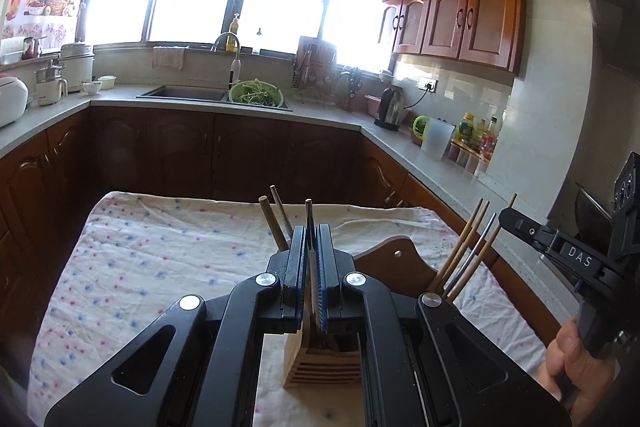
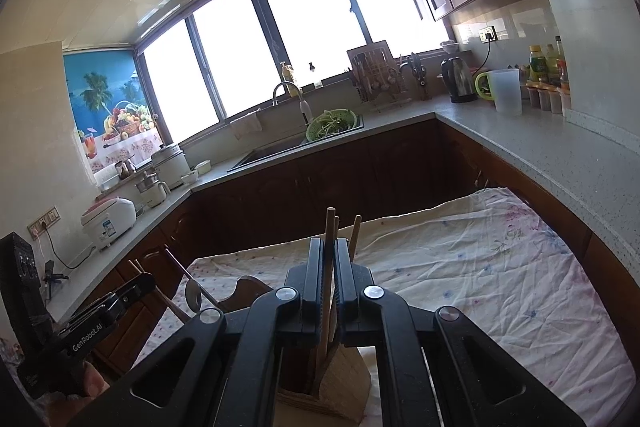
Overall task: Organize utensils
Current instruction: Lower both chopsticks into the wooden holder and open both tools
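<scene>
Two black two-finger grippers work over a surface [image 1: 160, 259] draped in a white cloth with small pink and blue dots, and each is clamped on a utensil that stands in a pale slatted wooden holder. The left gripper [image 1: 311, 259] is closed on a thin grey metal utensil handle [image 1: 308, 213], its jaws pressed against the shaft, directly above the pale wooden slatted utensil holder [image 1: 320, 367] that sits near the camera on the cloth. Just left of that handle, two more sticks rise from the same holder: a brown wooden stick [image 1: 269, 223] and a grey metal stick [image 1: 280, 215]. To the right stands a dark brown wooden holder with a curved back [image 1: 400, 259], carrying a bundle of tan and metal chopsticks [image 1: 468, 251]. The right gripper [image 2: 329, 267] is clenched on a tan wooden chopstick [image 2: 330, 231], which runs down between its jaws toward the holder base [image 2: 340, 387]; a second tan stick [image 2: 355, 235] leans just to its right. In my judgement the step in hand is sorting by material, with each gripper either seating or lifting one piece at a slot. The next move calls for a straight travel along each shaft so that neither utensil jams against the slats or tips the light holder, and for keeping the two grippers, which are near each other, from colliding.
</scene>
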{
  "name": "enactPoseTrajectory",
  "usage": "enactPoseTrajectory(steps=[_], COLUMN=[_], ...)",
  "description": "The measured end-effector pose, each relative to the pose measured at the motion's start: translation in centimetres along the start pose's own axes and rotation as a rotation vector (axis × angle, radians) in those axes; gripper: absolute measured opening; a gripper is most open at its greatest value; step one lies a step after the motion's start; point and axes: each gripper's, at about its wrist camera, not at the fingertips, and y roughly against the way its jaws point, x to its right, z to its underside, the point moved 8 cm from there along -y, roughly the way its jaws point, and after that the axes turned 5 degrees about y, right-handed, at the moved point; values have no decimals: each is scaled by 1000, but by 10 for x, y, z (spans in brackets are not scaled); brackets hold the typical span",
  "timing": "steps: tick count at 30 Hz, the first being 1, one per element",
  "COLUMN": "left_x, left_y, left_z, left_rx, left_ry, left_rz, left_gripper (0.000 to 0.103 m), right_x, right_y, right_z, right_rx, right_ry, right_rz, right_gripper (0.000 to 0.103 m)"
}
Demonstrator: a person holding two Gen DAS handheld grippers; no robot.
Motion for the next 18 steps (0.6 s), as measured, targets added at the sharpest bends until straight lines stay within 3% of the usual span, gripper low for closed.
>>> enactPoseTrajectory(steps=[18], left_x=[-7], left_y=[-4], left_z=[2], left_rx=[-7], left_ry=[31], left_rz=[22], left_gripper=[4], right_x=[14], right_y=[-10], right_z=[6], right_rx=[-26], right_ry=[-36], right_rz=[11], right_gripper=[5])
